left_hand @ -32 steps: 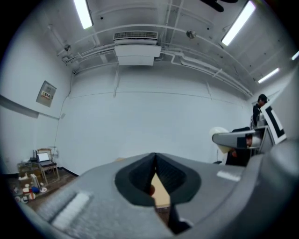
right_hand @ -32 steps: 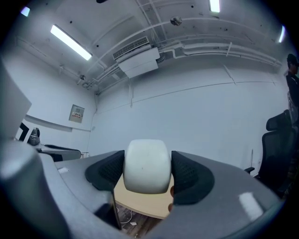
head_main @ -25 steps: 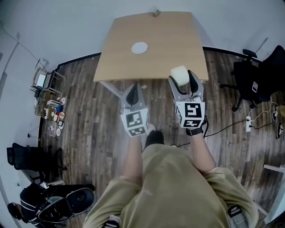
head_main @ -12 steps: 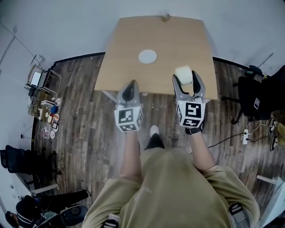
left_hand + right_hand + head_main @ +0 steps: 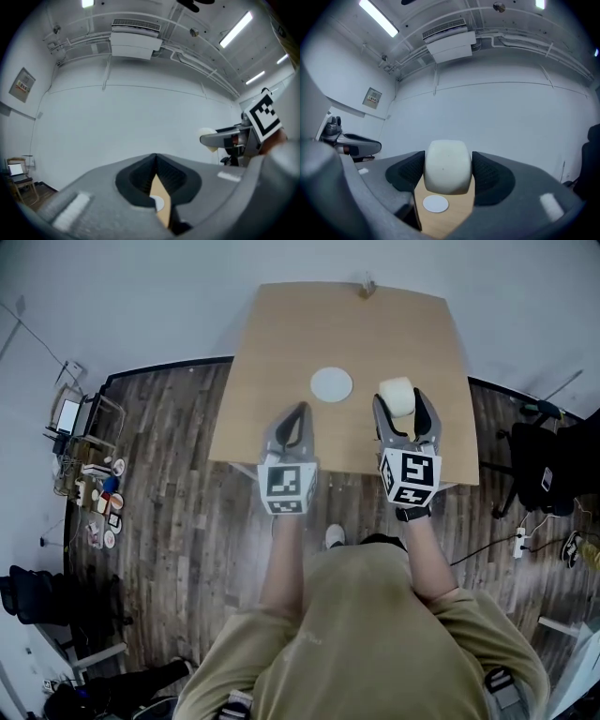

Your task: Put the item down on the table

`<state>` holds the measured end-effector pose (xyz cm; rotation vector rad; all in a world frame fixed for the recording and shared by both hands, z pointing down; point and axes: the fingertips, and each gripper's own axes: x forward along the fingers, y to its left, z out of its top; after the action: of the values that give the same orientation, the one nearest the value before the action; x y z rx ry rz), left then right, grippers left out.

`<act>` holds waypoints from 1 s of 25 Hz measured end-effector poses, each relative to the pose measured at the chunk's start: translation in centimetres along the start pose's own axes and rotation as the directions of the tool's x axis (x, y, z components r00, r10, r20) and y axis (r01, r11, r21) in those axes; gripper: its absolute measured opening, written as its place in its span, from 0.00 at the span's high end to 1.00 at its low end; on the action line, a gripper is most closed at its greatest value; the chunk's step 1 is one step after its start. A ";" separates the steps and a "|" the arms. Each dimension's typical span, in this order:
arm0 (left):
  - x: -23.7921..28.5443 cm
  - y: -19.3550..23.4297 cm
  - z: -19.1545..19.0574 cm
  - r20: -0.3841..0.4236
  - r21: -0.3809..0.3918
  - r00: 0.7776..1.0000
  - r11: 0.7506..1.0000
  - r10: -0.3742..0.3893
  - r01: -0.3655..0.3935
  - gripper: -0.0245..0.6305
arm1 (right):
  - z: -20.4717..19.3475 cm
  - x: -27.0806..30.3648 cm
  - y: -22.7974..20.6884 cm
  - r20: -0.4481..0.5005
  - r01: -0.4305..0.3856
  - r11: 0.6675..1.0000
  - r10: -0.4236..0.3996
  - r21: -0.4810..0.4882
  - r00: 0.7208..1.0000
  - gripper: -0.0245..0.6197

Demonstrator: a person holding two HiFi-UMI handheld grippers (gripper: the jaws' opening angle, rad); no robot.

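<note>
- A person stands at the near edge of a light wooden table (image 5: pixel 272 381), a gripper in each hand, both pointing level across it.
- The right gripper (image 5: pixel 405 409) is clamped on a white rounded block (image 5: pixel 397 396); its own view shows both pads pressed flat against the sides of the block (image 5: pixel 447 171).
- The block hangs in the air over the near right part of the tabletop, inside the near edge and well in from the right edge.
- A flat white disc (image 5: pixel 331 384) lies on the wood just left of the block, apart from it; in the right gripper view the disc (image 5: pixel 436 203) shows below the block.
- The left gripper (image 5: pixel 298 418) is closed on nothing, its jaw tips together over the near edge, left of the disc.
- Open wood stretches beyond the block to the far edge, where a small fixture (image 5: pixel 365 285) sits by the white wall (image 5: pixel 141 296).
- An office chair (image 5: pixel 548 465) stands on the dark wood floor (image 5: pixel 169 484), off the right edge of the table.
</note>
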<state>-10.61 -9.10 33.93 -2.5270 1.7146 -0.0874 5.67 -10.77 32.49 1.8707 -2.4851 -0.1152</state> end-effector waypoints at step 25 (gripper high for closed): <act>15.9 9.5 -10.5 -0.095 -0.153 0.993 0.984 0.075 -0.089 0.96 | -13.2 19.8 0.1 -0.253 -0.082 0.996 0.089 0.037 0.963 0.47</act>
<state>-14.57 -27.75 43.39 -2.5942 1.9290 -0.0623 0.95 -30.27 45.26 1.6627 -2.3961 0.1509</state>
